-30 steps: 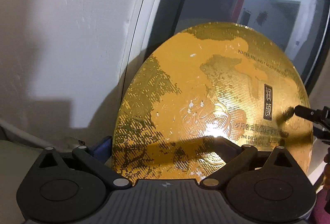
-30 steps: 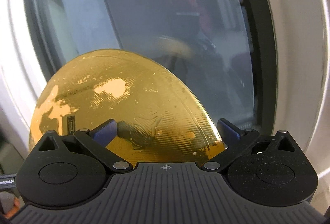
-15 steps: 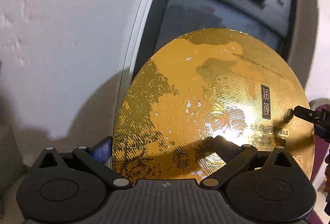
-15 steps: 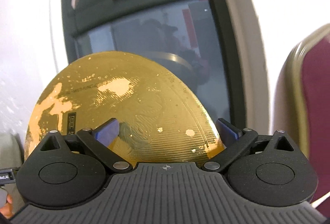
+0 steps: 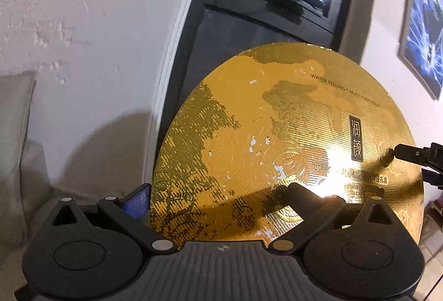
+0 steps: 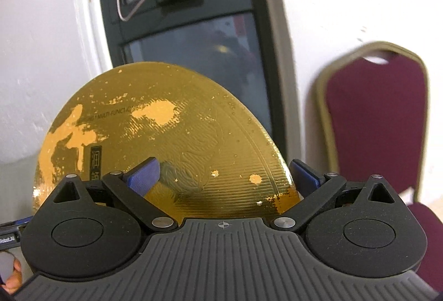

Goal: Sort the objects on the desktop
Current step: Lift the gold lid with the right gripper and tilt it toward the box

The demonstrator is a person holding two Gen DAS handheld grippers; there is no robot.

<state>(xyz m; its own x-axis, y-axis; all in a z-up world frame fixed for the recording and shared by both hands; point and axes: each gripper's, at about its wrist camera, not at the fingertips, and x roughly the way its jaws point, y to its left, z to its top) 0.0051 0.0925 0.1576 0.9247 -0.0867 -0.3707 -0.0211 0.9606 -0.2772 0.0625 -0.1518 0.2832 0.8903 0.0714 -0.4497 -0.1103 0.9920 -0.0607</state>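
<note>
Slippage threatens: both tools, left tool and right tool, straddle the gold disc wide-spread, grip uncertain.

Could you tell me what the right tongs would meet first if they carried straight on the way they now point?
The right tongs already straddle the round gold box. Beyond it, the first thing in line looks like the dark window, though the gap to it is hard to judge.
</note>
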